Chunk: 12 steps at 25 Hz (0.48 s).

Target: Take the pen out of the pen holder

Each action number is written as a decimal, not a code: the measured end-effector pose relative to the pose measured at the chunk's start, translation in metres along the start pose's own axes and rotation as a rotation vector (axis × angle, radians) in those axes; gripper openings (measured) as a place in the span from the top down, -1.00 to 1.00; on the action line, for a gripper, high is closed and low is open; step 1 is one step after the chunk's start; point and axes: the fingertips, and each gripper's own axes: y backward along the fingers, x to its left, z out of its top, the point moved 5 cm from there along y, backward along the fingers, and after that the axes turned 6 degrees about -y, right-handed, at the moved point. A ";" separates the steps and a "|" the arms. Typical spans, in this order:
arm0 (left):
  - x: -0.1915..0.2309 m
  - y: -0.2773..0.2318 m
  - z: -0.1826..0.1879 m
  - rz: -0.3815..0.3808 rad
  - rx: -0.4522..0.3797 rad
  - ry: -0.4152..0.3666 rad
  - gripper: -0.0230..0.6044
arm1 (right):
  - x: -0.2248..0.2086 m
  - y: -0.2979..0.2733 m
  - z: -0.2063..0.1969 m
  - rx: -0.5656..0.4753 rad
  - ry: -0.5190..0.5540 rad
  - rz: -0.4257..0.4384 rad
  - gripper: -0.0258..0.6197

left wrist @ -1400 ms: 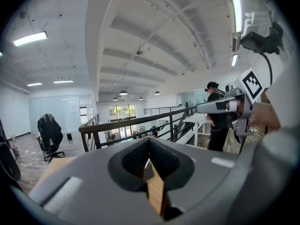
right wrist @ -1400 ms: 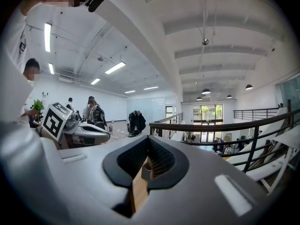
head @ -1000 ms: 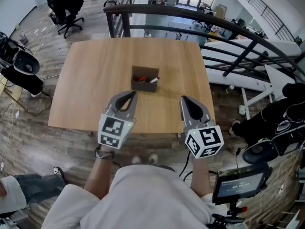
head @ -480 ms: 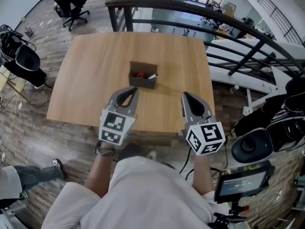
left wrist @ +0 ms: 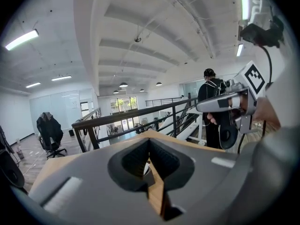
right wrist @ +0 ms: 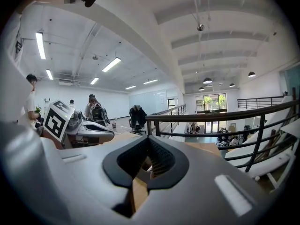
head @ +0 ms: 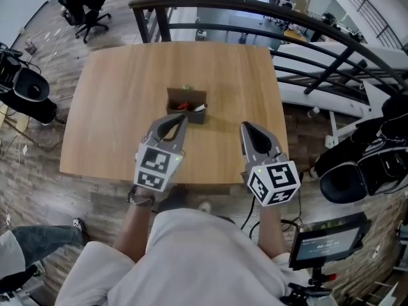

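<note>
A brown box-shaped pen holder [head: 187, 105] stands near the middle of the wooden table [head: 115, 107]. Red and white pens lie inside it, with a white tip leaning over its right rim. My left gripper [head: 183, 119] is shut on nothing, its tip just short of the holder's near side. My right gripper [head: 244, 127] is also shut and empty, further right and nearer the table's front edge. In the left gripper view my left gripper [left wrist: 149, 143] points over the table, its jaws closed. The right gripper view shows my right gripper [right wrist: 149, 140] closed as well.
A black railing [head: 255, 11] runs just beyond the table's far edge. An office chair [head: 83, 2] stands at the far left, black gear [head: 29, 91] at the left, dark chairs [head: 357, 171] at the right. A monitor on a stand [head: 328, 244] is near my right.
The head has shifted a little, so the table sits differently in the frame. My left gripper has crept closer to the holder. Both grippers stay shut.
</note>
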 end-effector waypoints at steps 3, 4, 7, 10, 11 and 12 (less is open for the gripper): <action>0.008 -0.010 -0.003 -0.011 0.006 -0.011 0.92 | -0.001 -0.009 -0.002 0.006 -0.007 -0.010 0.91; 0.010 -0.014 -0.006 -0.017 0.009 -0.015 0.89 | -0.002 -0.012 -0.004 0.006 -0.011 -0.014 0.91; 0.012 -0.023 -0.013 -0.041 0.023 -0.031 0.86 | -0.002 -0.019 -0.009 0.011 -0.022 -0.028 0.91; 0.014 -0.031 -0.018 -0.065 0.044 -0.050 0.86 | -0.003 -0.024 -0.010 0.017 -0.035 -0.042 0.91; 0.014 -0.033 -0.018 -0.075 0.052 -0.054 0.85 | -0.003 -0.024 -0.010 0.020 -0.041 -0.048 0.91; 0.014 -0.036 -0.019 -0.086 0.061 -0.057 0.83 | -0.004 -0.024 -0.010 0.023 -0.047 -0.054 0.91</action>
